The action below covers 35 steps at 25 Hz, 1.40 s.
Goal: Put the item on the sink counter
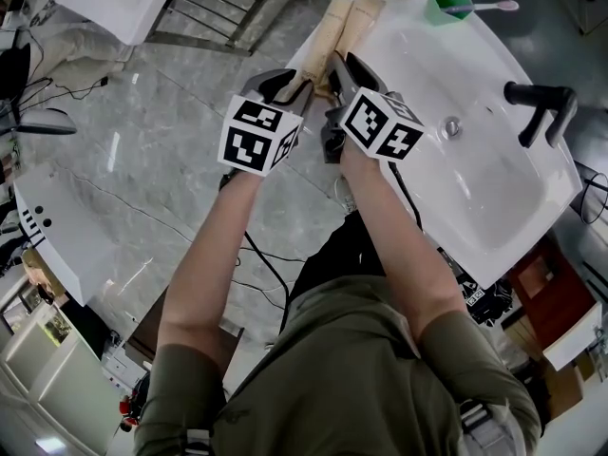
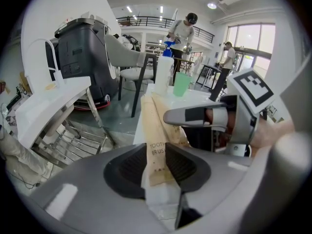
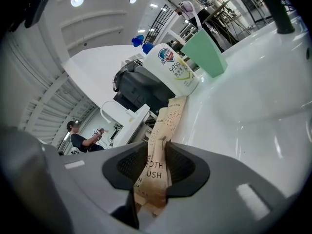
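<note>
The left packet (image 2: 155, 126) was clamped by its near end in the left gripper (image 2: 156, 152). The right packet (image 3: 168, 118) was seemingly pinched likewise in the right gripper (image 3: 156, 155). Both were laid lengthwise straight ahead of the jaws, side by side, far ends over the sink counter (image 1: 404, 17) edge.

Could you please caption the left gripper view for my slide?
Left gripper clamps a paper toothbrush packet at the edge of the sink, green cup beyond.
</note>
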Tool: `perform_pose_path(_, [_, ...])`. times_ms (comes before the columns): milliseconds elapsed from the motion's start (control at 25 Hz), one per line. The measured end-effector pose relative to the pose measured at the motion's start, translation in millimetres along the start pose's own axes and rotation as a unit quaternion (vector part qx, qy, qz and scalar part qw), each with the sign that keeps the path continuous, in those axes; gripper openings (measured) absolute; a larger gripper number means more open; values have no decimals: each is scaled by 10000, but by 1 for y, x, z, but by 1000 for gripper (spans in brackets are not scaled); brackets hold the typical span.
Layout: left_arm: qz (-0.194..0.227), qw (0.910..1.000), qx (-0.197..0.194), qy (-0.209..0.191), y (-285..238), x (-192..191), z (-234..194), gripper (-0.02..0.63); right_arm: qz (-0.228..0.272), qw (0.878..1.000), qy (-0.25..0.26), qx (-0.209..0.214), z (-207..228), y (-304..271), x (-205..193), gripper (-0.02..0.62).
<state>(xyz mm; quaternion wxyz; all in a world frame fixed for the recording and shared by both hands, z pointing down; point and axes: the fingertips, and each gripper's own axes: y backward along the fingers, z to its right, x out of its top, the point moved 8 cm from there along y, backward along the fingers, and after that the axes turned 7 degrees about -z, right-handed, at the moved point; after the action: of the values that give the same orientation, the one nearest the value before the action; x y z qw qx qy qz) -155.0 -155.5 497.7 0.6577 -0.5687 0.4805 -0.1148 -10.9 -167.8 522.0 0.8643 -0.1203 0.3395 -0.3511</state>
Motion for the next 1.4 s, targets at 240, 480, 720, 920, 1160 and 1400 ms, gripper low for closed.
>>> perform_pose_path(240, [108,9999,24,0,6,0,1,84,-62,9999,87,85,-5,-1,-2,164])
perform_pose_path(480, [208,9998,36,1,19,1,4,84,-127,9995,291,-7,-10,3,-2,206])
perform_pose_path(720, [305,9995,77,33,28,1,6,84,-73,9991,347,-237,-4,13,-1,206])
perform_pose_path(920, [401,9992,77,44,37,2,13,84,-12,9988,429,-249,-6,27,4,206])
perform_pose_path(1160, [630,9978,188,42,54,9,22,84,43,9979,616,-178,-15,43,13,204])
perform_pose_path(1400, [806,9965,220,-12,72,11,33,82,53,9954,949,-90,-28,64,18,202])
